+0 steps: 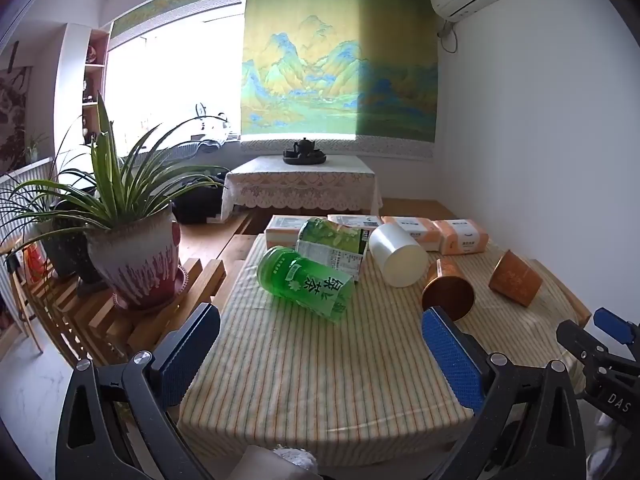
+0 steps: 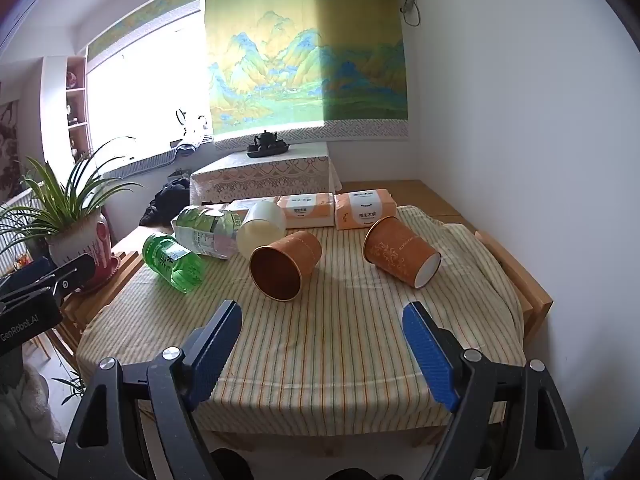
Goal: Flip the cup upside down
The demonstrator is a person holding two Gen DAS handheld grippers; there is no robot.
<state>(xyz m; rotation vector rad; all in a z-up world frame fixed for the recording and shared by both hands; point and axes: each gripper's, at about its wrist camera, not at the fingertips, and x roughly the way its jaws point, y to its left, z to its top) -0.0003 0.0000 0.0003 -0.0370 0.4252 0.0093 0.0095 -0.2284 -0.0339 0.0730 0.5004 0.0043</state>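
Observation:
Three cups lie on their sides on the striped tablecloth (image 2: 320, 340). A white cup (image 2: 262, 226) lies at the back, also in the left wrist view (image 1: 398, 256). An orange cup (image 2: 286, 264) lies mid-table with its mouth towards me, also in the left wrist view (image 1: 448, 288). A second orange cup (image 2: 400, 256) lies to the right, also in the left wrist view (image 1: 516, 278). My right gripper (image 2: 322, 316) is open and empty above the near part of the table. My left gripper (image 1: 320, 328) is open and empty, near the table's front left.
A green bottle (image 2: 174, 262) and a flattened clear bottle (image 2: 206, 228) lie on the left of the table. Tissue packs (image 2: 366, 208) line the back edge. A potted plant (image 1: 134, 256) stands on a wooden rack left of the table. A white wall runs along the right.

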